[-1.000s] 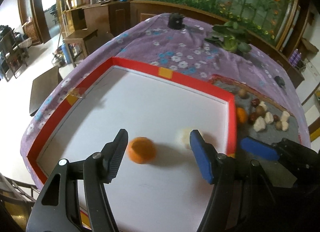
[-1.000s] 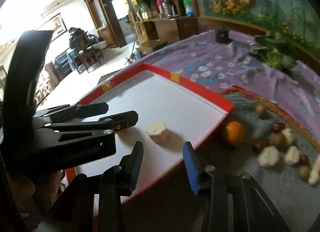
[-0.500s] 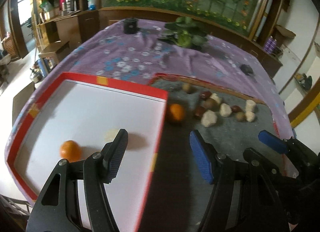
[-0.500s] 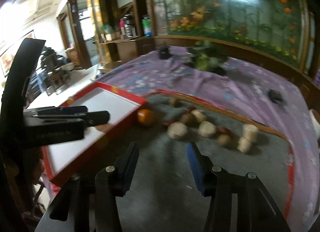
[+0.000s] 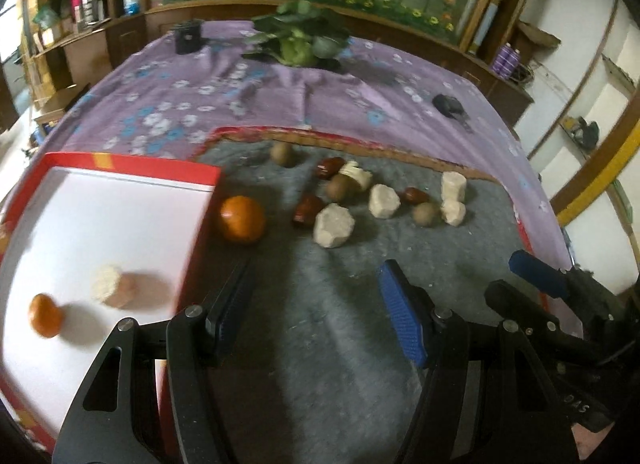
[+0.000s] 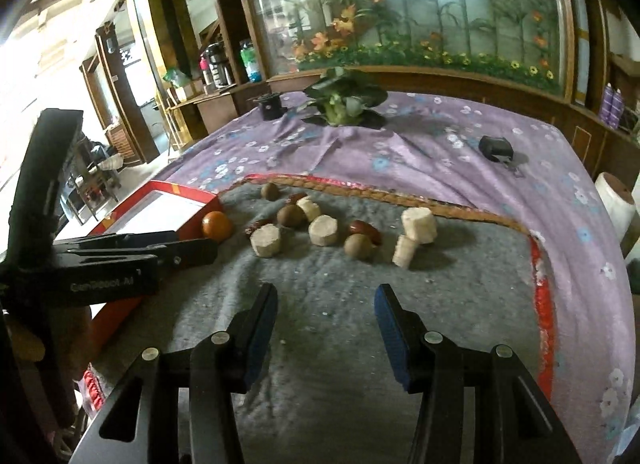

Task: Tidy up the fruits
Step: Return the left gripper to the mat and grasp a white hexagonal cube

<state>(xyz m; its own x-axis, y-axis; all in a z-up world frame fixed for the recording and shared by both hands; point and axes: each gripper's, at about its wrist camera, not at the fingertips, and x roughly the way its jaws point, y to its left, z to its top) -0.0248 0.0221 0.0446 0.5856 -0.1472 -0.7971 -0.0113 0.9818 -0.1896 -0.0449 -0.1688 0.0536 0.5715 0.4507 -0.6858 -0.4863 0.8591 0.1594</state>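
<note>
So the fruits are mostly left scattered on the grey mat (image 5: 360, 344): an orange (image 5: 242, 219) is parked right against the red tray (image 5: 160, 174), and further right a loose bunch of pale chunks (image 5: 334, 225), dark red dates (image 5: 308, 216) and small brown round ones (image 5: 425, 214) is spread out, some touching, some a bit apart. Inside the tray, on its white floor, a second orange (image 5: 46, 315) and a pale chunk (image 5: 107, 285) are found near the left side, close together, though that part is blurred. The left gripper (image 5: 316, 304) is held wide open above the mat, near side, with nothing between its jaws. The right gripper (image 6: 326, 320) is also seen with jaws apart and empty, hovering over bare mat, well short of the fruit. The mat is laid on a purple flowered cloth (image 6: 400, 144), where a green plant (image 6: 344, 98) is set at the far end.
</note>
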